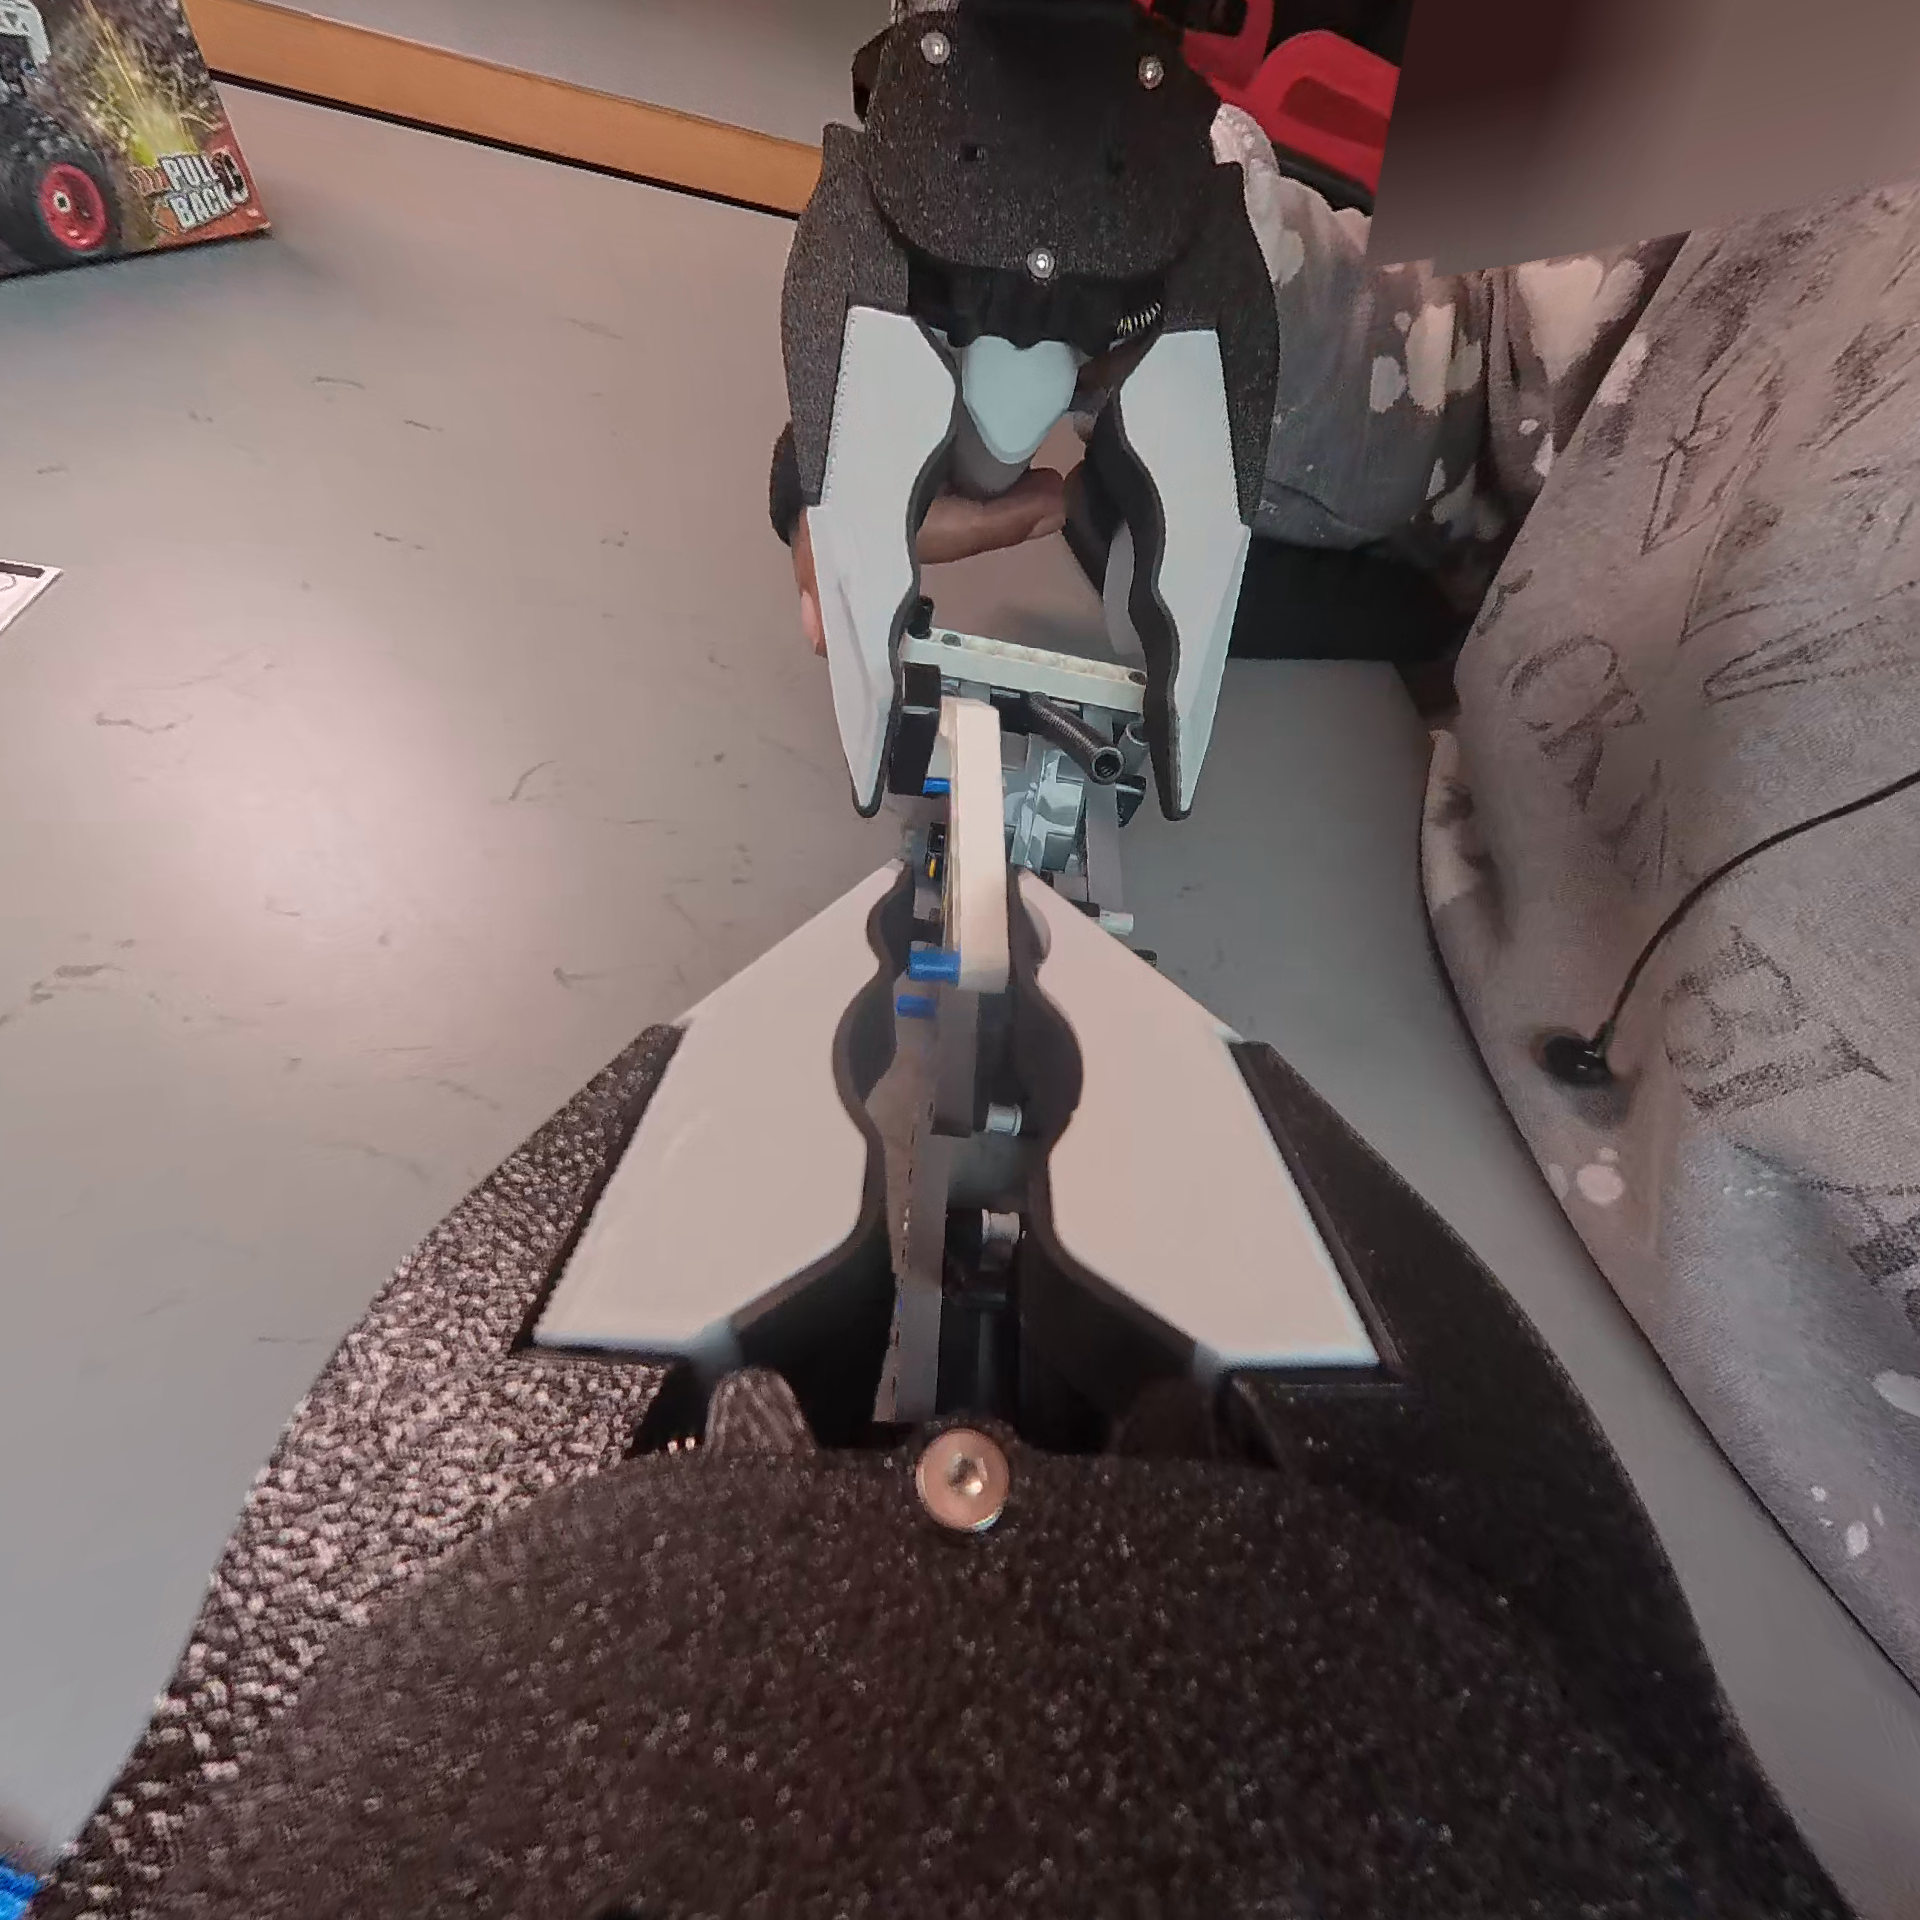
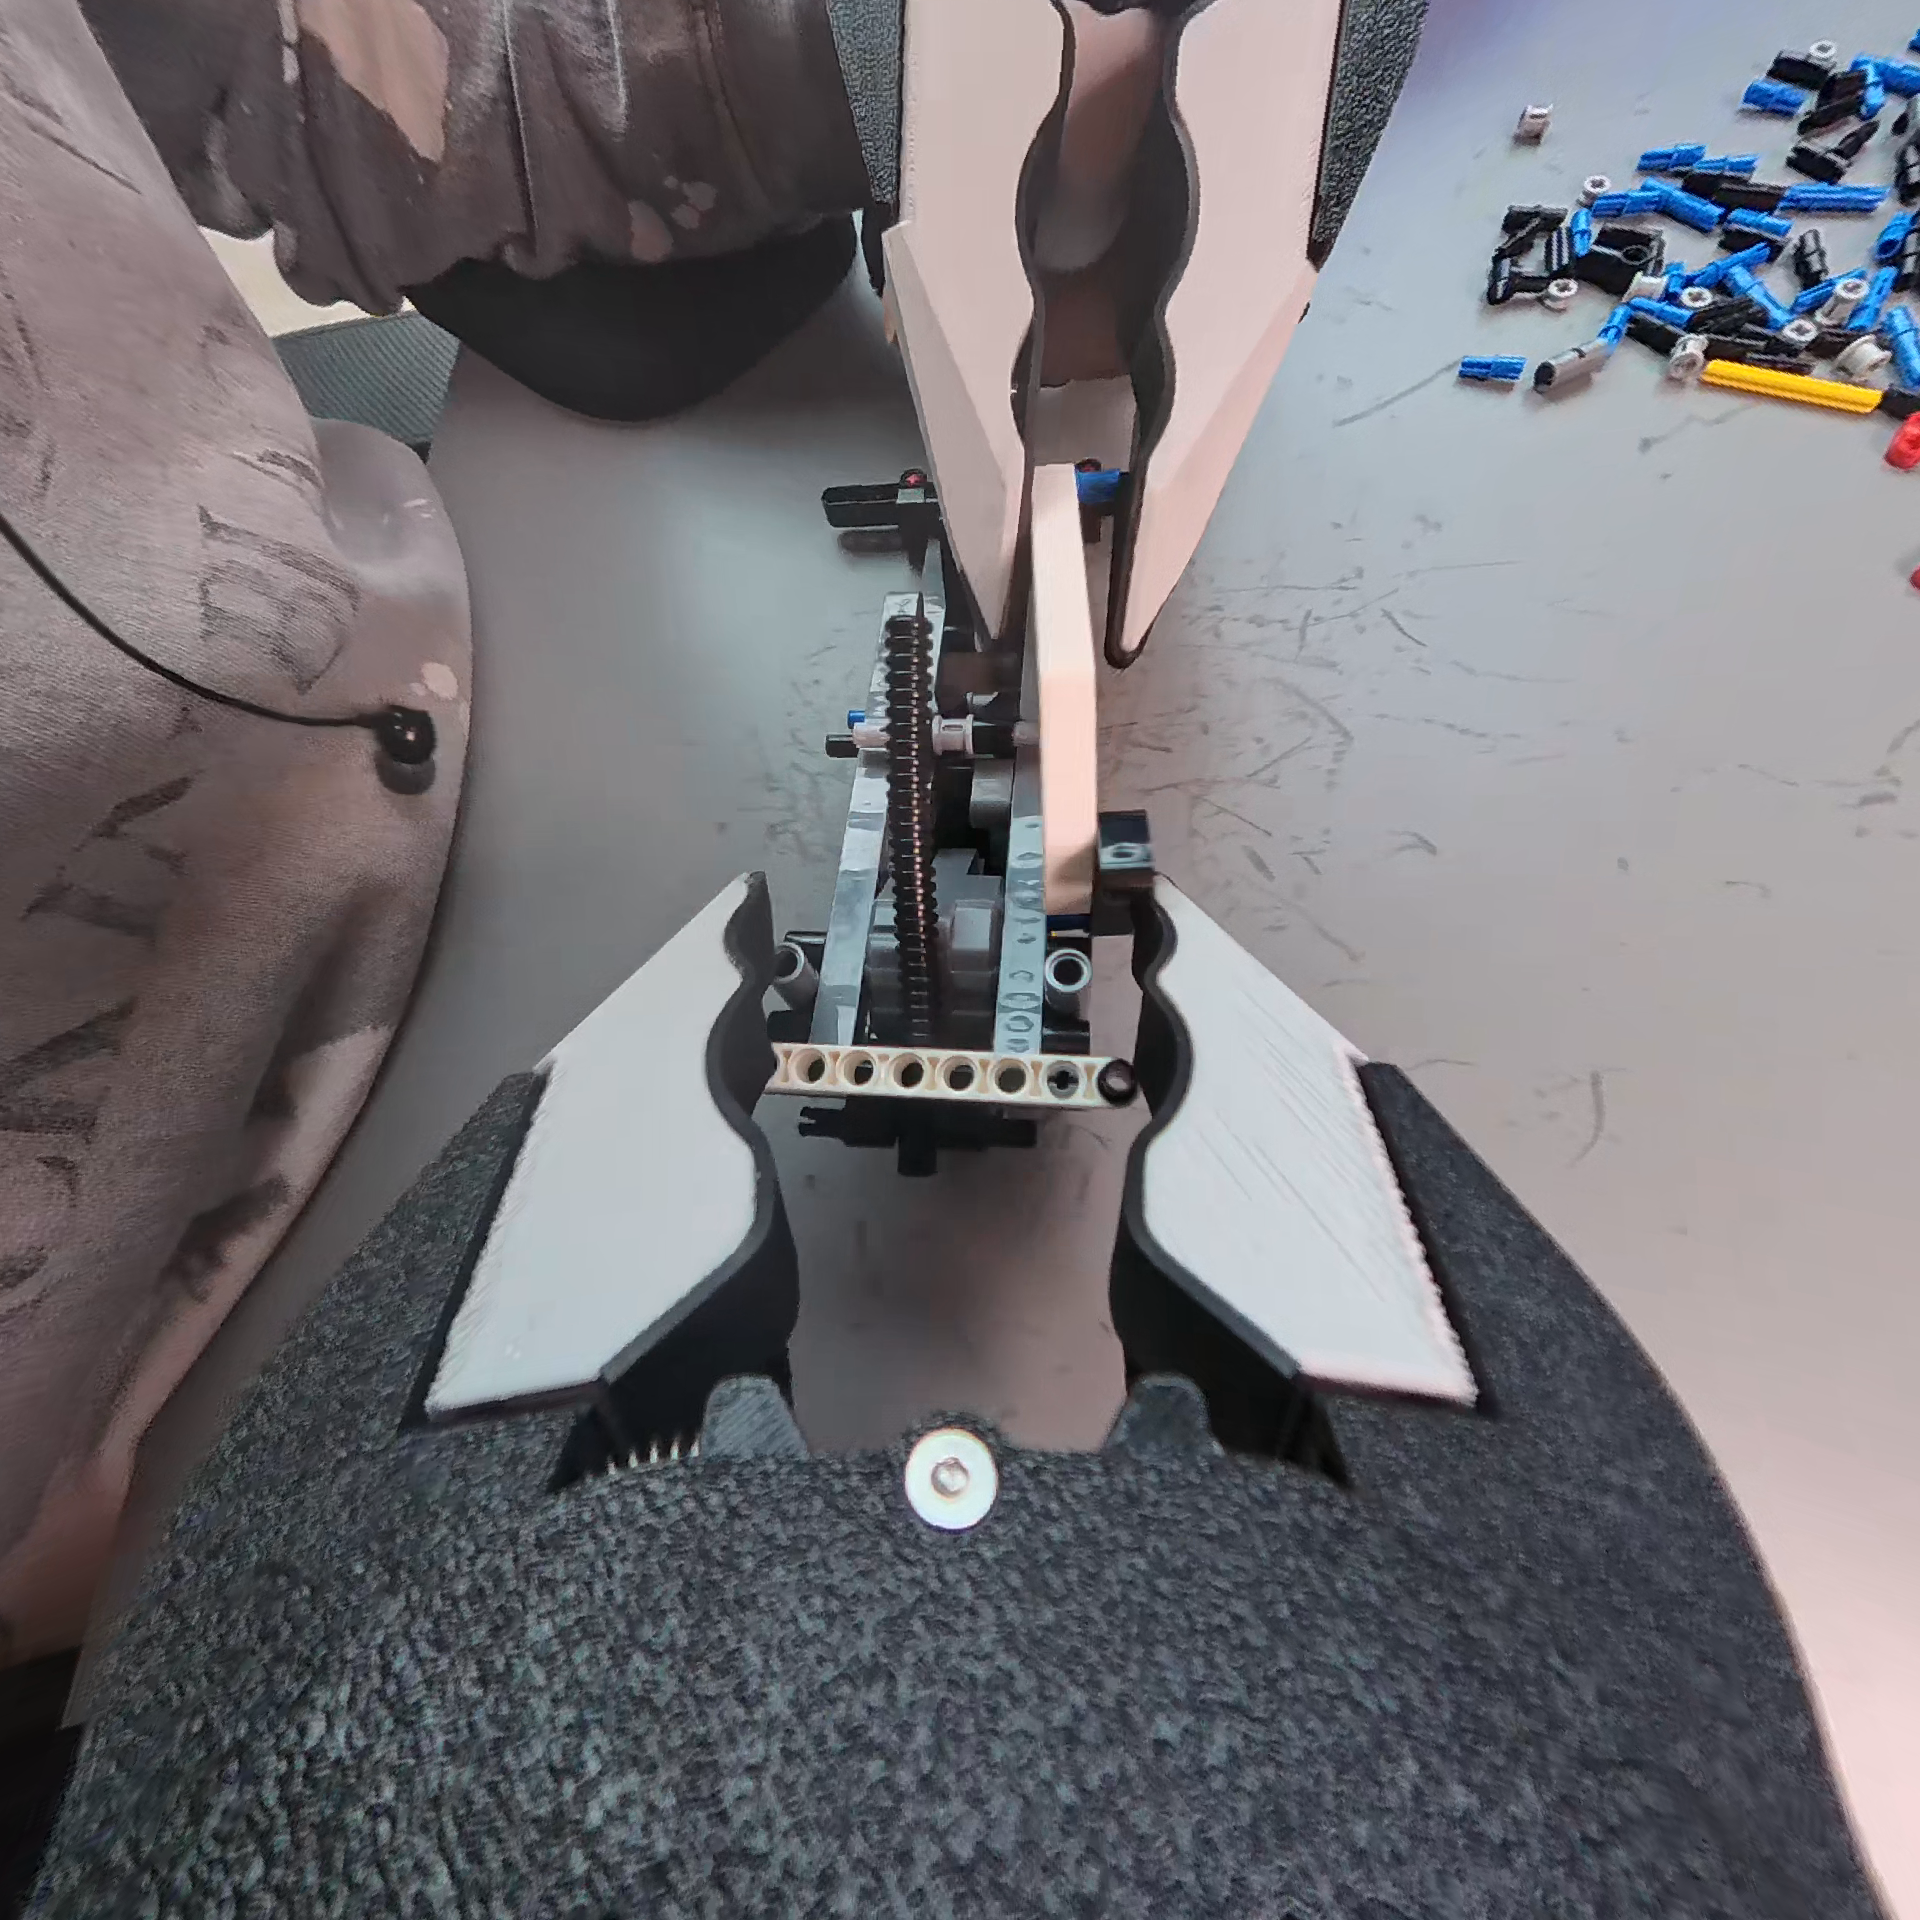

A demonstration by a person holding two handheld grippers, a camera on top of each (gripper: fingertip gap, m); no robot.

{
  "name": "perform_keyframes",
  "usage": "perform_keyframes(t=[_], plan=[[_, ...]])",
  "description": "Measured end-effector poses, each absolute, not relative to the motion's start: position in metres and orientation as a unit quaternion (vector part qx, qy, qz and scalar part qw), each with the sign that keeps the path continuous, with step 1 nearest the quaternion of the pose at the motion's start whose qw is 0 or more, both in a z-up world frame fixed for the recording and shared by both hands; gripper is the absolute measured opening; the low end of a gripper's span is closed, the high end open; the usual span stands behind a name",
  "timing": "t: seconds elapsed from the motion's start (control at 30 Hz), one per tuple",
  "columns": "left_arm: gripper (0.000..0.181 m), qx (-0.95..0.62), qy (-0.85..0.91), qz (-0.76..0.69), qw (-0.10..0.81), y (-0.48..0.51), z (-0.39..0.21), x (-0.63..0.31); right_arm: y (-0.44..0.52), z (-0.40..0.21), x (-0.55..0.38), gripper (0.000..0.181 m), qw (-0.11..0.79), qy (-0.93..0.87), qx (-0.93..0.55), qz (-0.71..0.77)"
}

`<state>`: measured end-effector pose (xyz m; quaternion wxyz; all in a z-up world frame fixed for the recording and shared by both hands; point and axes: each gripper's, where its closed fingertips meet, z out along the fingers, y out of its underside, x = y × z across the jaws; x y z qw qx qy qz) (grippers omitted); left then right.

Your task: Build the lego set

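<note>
Two grippers facing each other over the grey worktop [image 1: 364, 623], nose to nose, with the lego chassis [image 2: 914, 831] stretched lengthwise between them, close to the worktop edge beside the person's grey patterned garment [image 1: 1714, 727]. Cannot tell whether resting on the surface or lifted just clear of it.

Left gripper [image 1: 956, 904]: fingers drawn nearly together, pinching one end of the chassis along with the long white panel [image 2: 1065, 675] standing on edge on it. Blue pins jutting from the side just at the fingertips.

Right gripper [image 2: 951, 904]: fingers set wide, bracketing the opposite end and bearing against both tips of the white holed beam [image 2: 935, 1072] running crosswise there. Black toothed gear [image 2: 912, 790] upright, edge-on, in the frame behind the beam.

Toward the worktop's far right in the right wrist view, a loose scatter of blue, black and grey pieces [image 2: 1714, 239], well apart from the chassis, with a yellow axle [image 2: 1792, 387] at its near fringe. Printed box [image 1: 104, 125] at a far corner in the left wrist view.
</note>
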<state>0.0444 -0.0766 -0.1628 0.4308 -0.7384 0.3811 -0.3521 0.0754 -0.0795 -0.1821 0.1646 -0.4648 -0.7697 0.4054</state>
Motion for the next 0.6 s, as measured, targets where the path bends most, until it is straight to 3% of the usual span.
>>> perform_keyframes(t=[0.07,0.6], plan=[[0.016,-0.742,0.382,-0.347,0.429,-0.076,-0.164,0.045,-0.076,-0.182,0.073,0.056,0.178,-0.768,-0.469,0.399],[0.008,-0.752,0.394,-0.314,0.424,-0.075,-0.160,0.067,-0.077,-0.181,0.071,0.055,0.179,-0.765,-0.466,0.408]])
